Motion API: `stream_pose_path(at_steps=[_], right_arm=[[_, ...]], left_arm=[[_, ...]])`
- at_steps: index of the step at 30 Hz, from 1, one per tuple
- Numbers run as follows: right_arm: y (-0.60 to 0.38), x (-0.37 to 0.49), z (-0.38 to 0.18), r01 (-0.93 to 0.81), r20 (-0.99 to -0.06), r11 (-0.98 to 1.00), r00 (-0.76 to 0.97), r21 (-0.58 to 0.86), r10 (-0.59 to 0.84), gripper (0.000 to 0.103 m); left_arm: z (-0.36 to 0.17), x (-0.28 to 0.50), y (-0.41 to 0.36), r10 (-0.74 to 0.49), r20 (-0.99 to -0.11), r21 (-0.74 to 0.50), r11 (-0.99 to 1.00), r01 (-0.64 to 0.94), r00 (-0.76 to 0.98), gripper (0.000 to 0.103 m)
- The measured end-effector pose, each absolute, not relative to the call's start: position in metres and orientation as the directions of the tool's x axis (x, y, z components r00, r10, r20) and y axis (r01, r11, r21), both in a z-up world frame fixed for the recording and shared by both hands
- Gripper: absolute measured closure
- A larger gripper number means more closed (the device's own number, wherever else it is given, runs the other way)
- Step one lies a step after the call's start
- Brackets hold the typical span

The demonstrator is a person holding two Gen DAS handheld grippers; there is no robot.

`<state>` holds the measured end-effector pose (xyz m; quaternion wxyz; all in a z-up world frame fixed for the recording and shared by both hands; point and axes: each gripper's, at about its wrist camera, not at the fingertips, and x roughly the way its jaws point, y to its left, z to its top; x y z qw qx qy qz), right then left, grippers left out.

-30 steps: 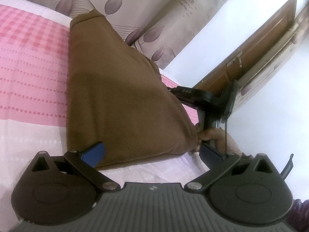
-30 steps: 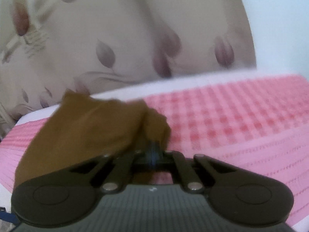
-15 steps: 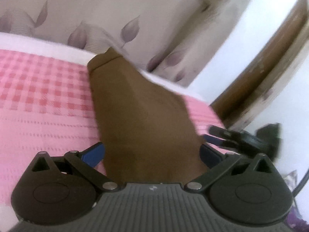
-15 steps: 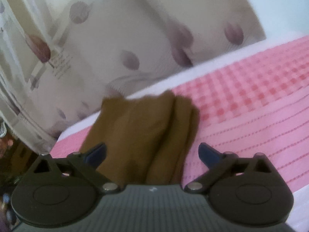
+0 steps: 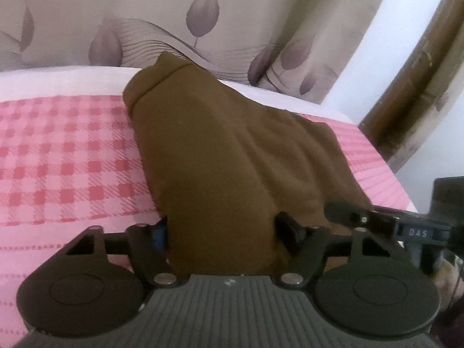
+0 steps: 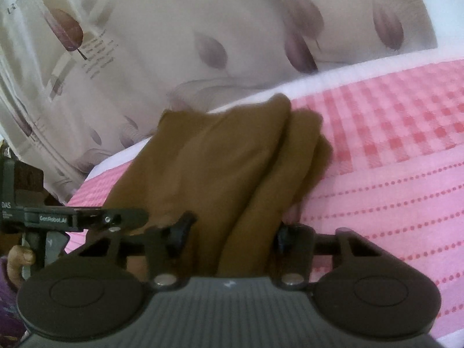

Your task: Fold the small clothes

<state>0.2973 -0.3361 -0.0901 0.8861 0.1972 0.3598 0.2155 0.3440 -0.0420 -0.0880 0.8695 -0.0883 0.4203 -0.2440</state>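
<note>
A folded brown garment [image 5: 232, 150] lies on the pink checked bedsheet [image 5: 63, 156], its far end at the sheet's white border. My left gripper [image 5: 223, 230] straddles the near end; its jaws are closing and the cloth bunches between both fingers [image 5: 159, 232]. In the right wrist view the same garment [image 6: 208, 168] shows two stacked folds. My right gripper [image 6: 232, 233] is closing on the near edge too, and the fabric fills the gap between its pads. Each gripper shows at the edge of the other's view, the right [image 5: 377, 220] and the left [image 6: 72, 217].
A leaf-patterned curtain [image 5: 203, 23] hangs right behind the bed's far edge. A wooden door frame [image 5: 414, 75] and a white wall stand to the right. A thumb [image 6: 20, 258] grips the left handle. Pink sheet spreads to both sides of the garment.
Both grippers moved onto the garment's near end. The right one let go of a pinched fold and opened wide. Both have since narrowed, and the cloth between the fingers is now squeezed.
</note>
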Motion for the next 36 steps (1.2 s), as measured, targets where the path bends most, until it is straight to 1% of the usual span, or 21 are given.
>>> stream_pose_path(at_steps=[7,10,20,36], right_arm=[[-0.329,0.286,-0.084,-0.219,-0.533,0.832,0.679,0.509,0.505,0.06],[-0.326,0.28,-0.079,-0.209,-0.521,0.826,0.689,0.523,0.504,0.063],[-0.296,0.254,-0.062,-0.225,-0.494,0.797,0.682,0.56,0.54,0.066],[-0.234,0.194,-0.046,-0.259,-0.421,0.712,0.657,0.653,0.625,0.069]], left_arm=[[-0.071,0.329,-0.055,-0.423,-0.695,-0.246,0.9,0.36,0.582,0.05],[-0.065,0.321,-0.056,-0.401,-0.695,-0.212,0.907,0.364,0.597,0.053],[-0.053,0.283,-0.029,-0.361,-0.704,-0.188,0.925,0.33,0.611,0.057],[-0.021,0.206,0.044,-0.298,-0.699,-0.158,0.951,0.267,0.65,0.058]])
